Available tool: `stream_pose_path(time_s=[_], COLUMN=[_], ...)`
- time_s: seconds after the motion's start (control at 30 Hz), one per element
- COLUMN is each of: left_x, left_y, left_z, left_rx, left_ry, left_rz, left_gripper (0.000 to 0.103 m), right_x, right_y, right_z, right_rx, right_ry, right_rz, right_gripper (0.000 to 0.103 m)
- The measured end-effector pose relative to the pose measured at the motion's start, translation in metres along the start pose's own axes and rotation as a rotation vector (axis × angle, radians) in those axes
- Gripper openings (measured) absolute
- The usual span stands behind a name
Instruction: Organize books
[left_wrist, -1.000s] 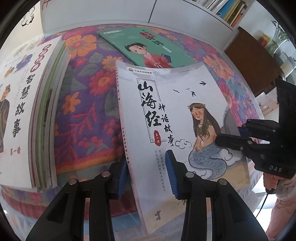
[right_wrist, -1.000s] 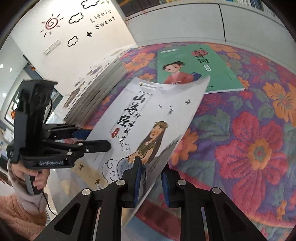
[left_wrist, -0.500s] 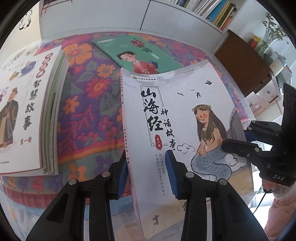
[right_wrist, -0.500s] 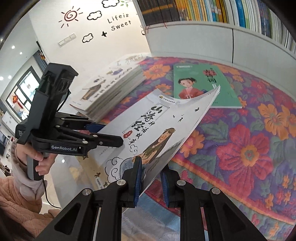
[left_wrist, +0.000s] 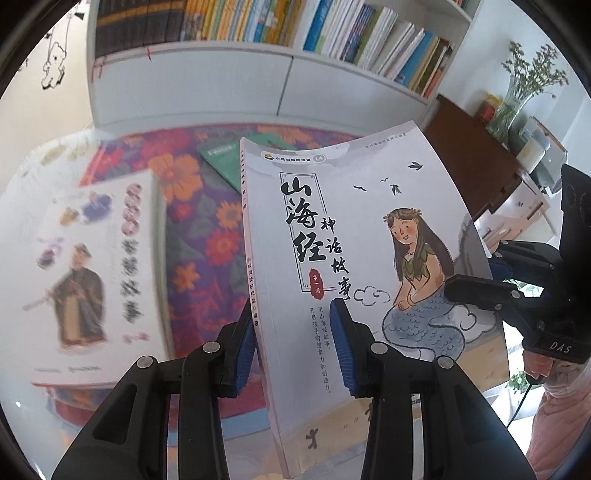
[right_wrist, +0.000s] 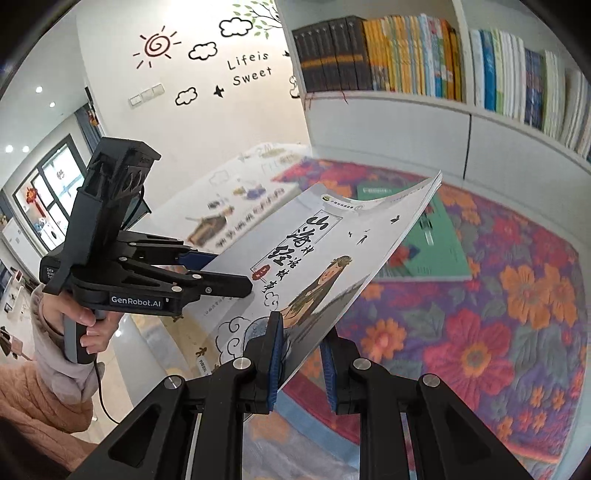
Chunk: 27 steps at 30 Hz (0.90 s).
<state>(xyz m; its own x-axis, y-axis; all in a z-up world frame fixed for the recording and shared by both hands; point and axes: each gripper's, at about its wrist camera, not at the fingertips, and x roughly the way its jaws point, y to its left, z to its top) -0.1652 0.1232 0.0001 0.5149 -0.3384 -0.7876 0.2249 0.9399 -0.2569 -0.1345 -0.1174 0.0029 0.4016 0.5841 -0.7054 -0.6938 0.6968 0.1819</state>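
Raised clear of the floral cloth (right_wrist: 480, 332) since the earlier frames, the mermaid book (left_wrist: 369, 229) hangs clamped by left gripper (left_wrist: 295, 347) at its spine and right gripper (right_wrist: 301, 354) at its fore-edge, long axis pointing away toward the bookshelf (left_wrist: 258, 33), both hands equally near.

Mermaid book (left_wrist: 354, 236) above quilt (left_wrist: 207, 236); book stack (left_wrist: 88, 266) left.

- My left wrist view looks down along the left gripper (left_wrist: 293, 347), close on the mermaid book (left_wrist: 362, 258), with the floral cloth (left_wrist: 207, 236) beyond.
- My right wrist view looks down along the right gripper (right_wrist: 301, 360), equally close.
- Both share that book, the green book (right_wrist: 432, 251) and the bookshelf (left_wrist: 280, 40); each shows the other gripper beside it.
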Motion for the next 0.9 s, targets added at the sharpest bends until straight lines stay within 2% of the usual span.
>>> stream_pose_path(time_s=[0.2,0.33,0.47,0.63,0.9], left_x=[-0.029,-0.041,-0.05,-0.057,-0.046], left_y=[0.036,0.068,0.109,0.152,0.205], left_z=[0.018,0.022,0.017,0.012,0.008], left_rx=[-0.03,-0.092,-0.171,-0.239,-0.316], left_ry=[-0.055,-0.071,-0.087,-0.096,-0.078], left_rz=[0.076,0.082,0.087,0.131,0.14], left_gripper=[0.036,0.036,0.036,0.036,0.036], right_x=[0.005,0.023,0.053,0.103,0.173], right_y=[0.024,0.041,0.061,0.079,0.089], right_z=[0.044,0.069,0.091,0.114,0.128], right_rx=[-0.043,-0.046,-0.058,-0.05,0.009], right_ry=[-0.042,-0.042,-0.027,0.006,0.075], right_rz=[0.037,0.087,0.131,0.199,0.271], right_gripper=[0.019,0.019,0.019,0.019,0.019])
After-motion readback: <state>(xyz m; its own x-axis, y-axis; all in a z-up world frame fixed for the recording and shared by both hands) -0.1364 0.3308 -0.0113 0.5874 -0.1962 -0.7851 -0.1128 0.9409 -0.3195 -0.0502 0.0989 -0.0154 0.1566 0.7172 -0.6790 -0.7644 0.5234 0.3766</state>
